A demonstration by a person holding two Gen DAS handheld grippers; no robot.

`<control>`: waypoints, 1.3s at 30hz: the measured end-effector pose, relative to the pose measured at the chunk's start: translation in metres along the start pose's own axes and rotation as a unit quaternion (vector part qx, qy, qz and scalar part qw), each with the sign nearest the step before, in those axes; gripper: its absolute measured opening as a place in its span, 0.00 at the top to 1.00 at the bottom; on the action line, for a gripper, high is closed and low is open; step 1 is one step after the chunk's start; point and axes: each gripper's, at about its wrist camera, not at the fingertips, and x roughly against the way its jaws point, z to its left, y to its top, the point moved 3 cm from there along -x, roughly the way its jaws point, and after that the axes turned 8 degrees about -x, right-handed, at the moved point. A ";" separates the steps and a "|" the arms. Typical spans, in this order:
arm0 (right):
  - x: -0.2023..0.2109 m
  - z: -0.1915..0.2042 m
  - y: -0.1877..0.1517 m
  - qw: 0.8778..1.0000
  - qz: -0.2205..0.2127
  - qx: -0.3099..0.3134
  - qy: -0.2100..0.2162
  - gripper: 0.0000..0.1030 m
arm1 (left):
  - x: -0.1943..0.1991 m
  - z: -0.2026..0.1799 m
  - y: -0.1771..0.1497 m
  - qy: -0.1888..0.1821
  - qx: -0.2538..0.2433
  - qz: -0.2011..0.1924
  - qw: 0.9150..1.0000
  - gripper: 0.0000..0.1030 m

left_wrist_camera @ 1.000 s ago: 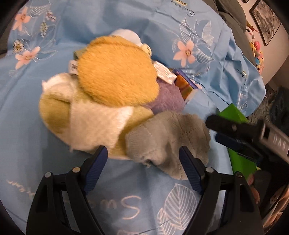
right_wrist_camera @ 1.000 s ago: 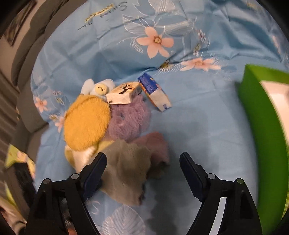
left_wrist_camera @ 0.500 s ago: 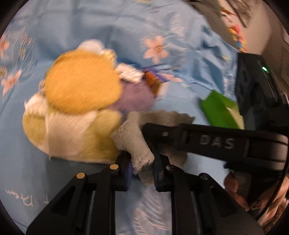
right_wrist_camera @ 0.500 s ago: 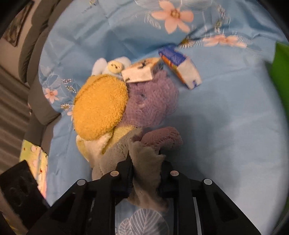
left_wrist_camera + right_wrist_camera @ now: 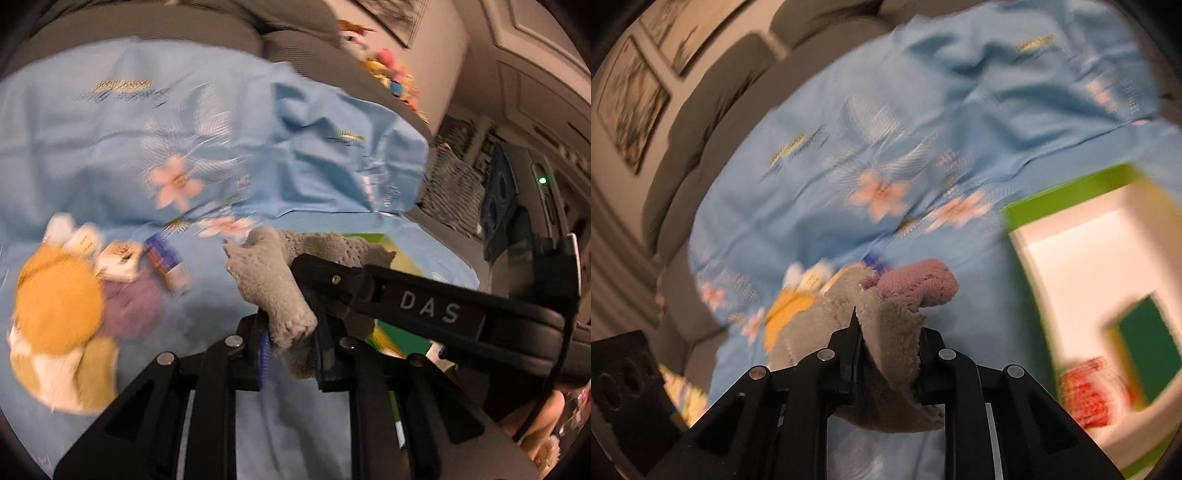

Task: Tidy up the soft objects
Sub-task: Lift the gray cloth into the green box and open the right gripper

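Note:
My left gripper (image 5: 291, 349) is shut on a grey fluffy cloth (image 5: 269, 284) and holds it above the blue floral sheet (image 5: 110, 147). My right gripper (image 5: 888, 363) is shut on the same grey cloth (image 5: 890, 328), whose pink underside (image 5: 919, 284) folds over the top. The right gripper's black body (image 5: 424, 310) crosses the left wrist view just behind the cloth. A pile stays on the sheet at the left: an orange round plush (image 5: 55, 306), a purple cloth (image 5: 129, 306) and a yellow-white cloth (image 5: 70, 373).
A green box with a white inside (image 5: 1082, 266) stands at the right and holds a green item (image 5: 1148, 347) and a red item (image 5: 1089, 395). Two small packets (image 5: 166, 262) lie by the pile. Grey sofa cushions (image 5: 713, 96) lie beyond the sheet.
Both grippers went from open to shut on the grey cloth, then lifted it off the pile and carried it right toward the green box. The views are blurred by motion.

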 end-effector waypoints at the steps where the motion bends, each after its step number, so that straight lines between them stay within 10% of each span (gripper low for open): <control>1: 0.008 -0.007 0.006 1.000 -0.015 -0.005 -0.008 0.78 | -0.005 -0.010 0.005 -0.001 -0.011 -0.002 1.000 0.86; 20: 0.052 -0.160 0.051 0.969 -0.104 -0.177 -0.134 0.78 | -0.135 -0.114 0.029 -0.078 -0.064 0.079 0.992 0.84; 27: 0.045 -0.169 0.049 0.963 -0.095 -0.176 -0.180 0.77 | -0.148 -0.115 0.018 -0.074 -0.067 0.102 0.990 0.58; 34: 0.058 -0.154 0.047 0.962 -0.130 -0.164 -0.176 0.25 | -0.111 -0.087 0.021 -0.050 -0.040 0.065 0.996 0.29; 39: 0.065 -0.126 0.046 0.968 -0.147 -0.138 -0.149 0.19 | -0.068 -0.055 0.017 -0.017 -0.023 0.036 0.999 0.20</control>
